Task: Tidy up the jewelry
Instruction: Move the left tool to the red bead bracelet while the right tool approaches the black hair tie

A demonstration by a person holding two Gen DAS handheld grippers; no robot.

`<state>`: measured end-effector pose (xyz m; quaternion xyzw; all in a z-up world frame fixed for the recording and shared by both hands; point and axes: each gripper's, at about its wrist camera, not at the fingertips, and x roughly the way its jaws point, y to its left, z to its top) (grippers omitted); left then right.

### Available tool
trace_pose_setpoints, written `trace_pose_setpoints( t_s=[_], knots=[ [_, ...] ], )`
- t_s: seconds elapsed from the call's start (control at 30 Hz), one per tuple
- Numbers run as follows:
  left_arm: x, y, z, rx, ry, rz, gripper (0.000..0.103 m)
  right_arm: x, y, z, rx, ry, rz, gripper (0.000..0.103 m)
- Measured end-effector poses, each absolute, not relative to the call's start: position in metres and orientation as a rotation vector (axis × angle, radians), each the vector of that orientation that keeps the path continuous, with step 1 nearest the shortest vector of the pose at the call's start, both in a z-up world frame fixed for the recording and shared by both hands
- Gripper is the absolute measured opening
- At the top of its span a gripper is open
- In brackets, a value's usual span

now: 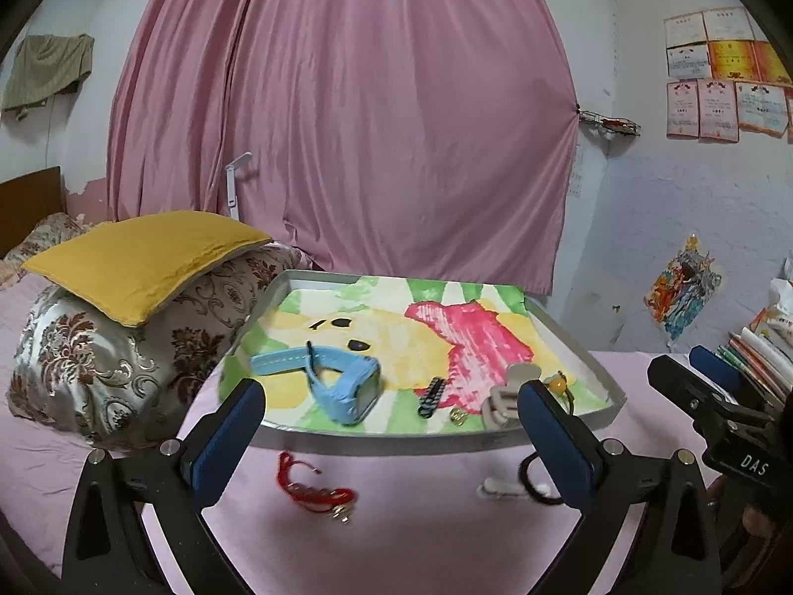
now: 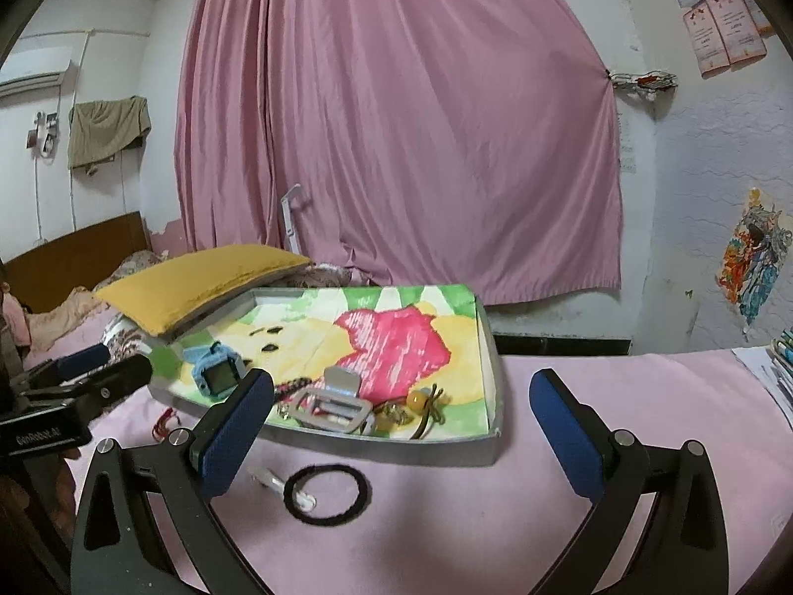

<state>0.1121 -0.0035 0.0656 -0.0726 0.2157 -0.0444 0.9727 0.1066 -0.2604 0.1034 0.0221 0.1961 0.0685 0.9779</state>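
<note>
While both tools are held over the pink bedsheet (image 2: 446,520), the left gripper (image 1: 391,426) is seen with its blue-padded jaws spread wide and nothing between the pads, and the right gripper (image 2: 401,426) is likewise fully parted and empty. No earlier view is supplied, so no motion is recorded. Directly ahead of both tools a shallow grey tray lined with a painted yellow, pink and green picture (image 1: 575,342) is found resting on the sheet. Inside it, ahead of the left gripper, a light-blue plastic wristwatch (image 1: 342,382) is noted, with a small black braided strip (image 1: 430,395) to its right. Beyond the left gripper's right finger a pale grey claw hair clip (image 1: 500,399) and an amber bead on a dark elastic (image 1: 559,383) are observed near the tray's front edge; a small gold-coloured piece (image 1: 458,416) lies between strip and clip. Outside the tray, on the sheet between the left gripper's fingers, a red cord bracelet with small metal charms (image 1: 312,488) is recorded. Just inside the right gripper's left finger a black elastic hair band (image 2: 327,495) is seen lying flat, with a small white plastic clip (image 2: 285,486) overlapping its near rim. To the left of the tools a mustard-yellow cushion (image 1: 143,260) is stacked on a patterned pillow.
</note>
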Motion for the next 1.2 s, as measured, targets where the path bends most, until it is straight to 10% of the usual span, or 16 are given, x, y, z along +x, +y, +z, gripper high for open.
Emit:
trace_pose_setpoints(
  t_s=[0.53, 0.63, 1.0, 1.2],
  knots=[
    [0.114, 0.031, 0.032, -0.170, 0.638, -0.064, 0.102, 0.122, -0.246, 0.075, -0.010, 0.630, 0.186, 0.100],
    [0.119, 0.031, 0.026, -0.175, 0.677, -0.076, 0.102, 0.124, -0.243, 0.073, -0.021, 0.650, 0.194, 0.084],
    [0.127, 0.025, 0.013, -0.171, 0.796, -0.092, 0.046, 0.136, -0.235, 0.063, -0.048, 0.740, 0.237, 0.044],
    [0.130, 0.020, 0.008, -0.177, 0.834, -0.099, 0.034, 0.148, -0.228, 0.051, -0.068, 0.831, 0.265, 0.028]
  ],
)
